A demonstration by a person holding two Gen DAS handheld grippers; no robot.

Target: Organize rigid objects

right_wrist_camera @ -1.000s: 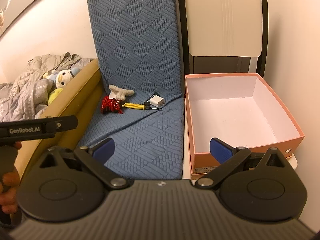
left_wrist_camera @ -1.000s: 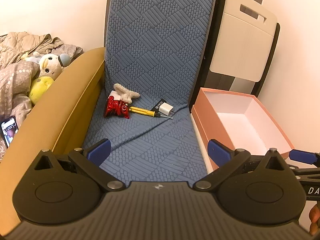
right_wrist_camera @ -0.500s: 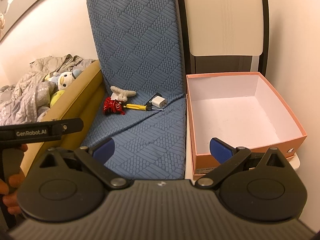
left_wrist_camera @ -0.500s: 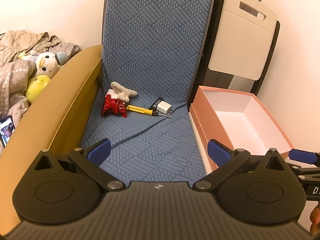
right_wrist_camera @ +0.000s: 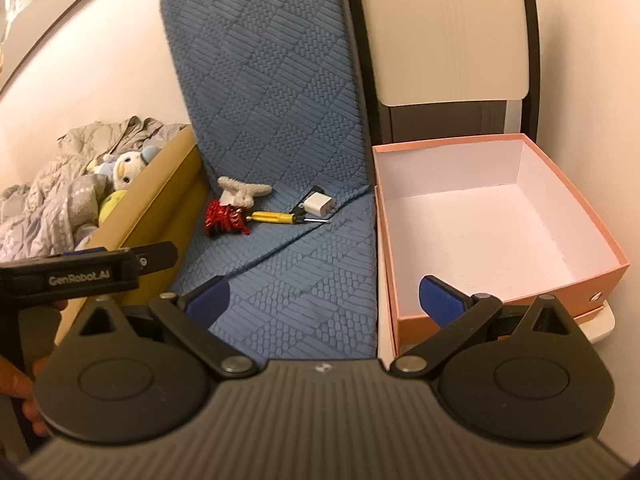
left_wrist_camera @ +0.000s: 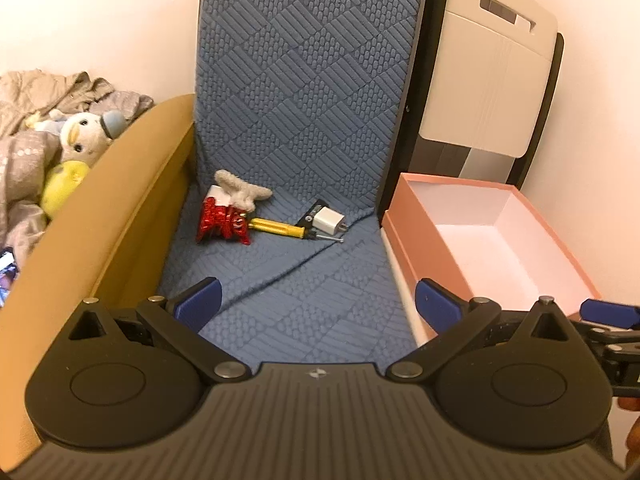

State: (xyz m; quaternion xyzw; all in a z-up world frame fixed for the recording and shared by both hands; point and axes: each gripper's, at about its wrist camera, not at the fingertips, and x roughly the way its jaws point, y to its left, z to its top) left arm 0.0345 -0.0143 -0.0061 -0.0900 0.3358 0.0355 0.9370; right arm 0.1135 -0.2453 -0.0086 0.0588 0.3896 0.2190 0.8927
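The left gripper (left_wrist_camera: 316, 300) and the right gripper (right_wrist_camera: 324, 294) both hover over the near part of a blue quilted seat cushion (left_wrist_camera: 296, 288), each with its jaws spread wide and nothing between them. The things to sort lie well ahead of both, bunched at the far edge of the cushion where it meets the backrest: a shiny red figure (left_wrist_camera: 222, 226) nearest the left edge, a grey plush piece (left_wrist_camera: 240, 192) resting partly over a small white block behind it, a yellow-handled screwdriver (left_wrist_camera: 280, 230) lying crosswise with its tip toward the right edge, and a white charger plug (left_wrist_camera: 328, 220) touching a small black tag whose print is too small to read. Just beside the cushion's right edge stands an open pink box (right_wrist_camera: 500, 224) with a white inside; the right gripper's right finger overlaps its near wall in the right wrist view. In that view the left gripper's body shows the writing "GenRobot.AI".
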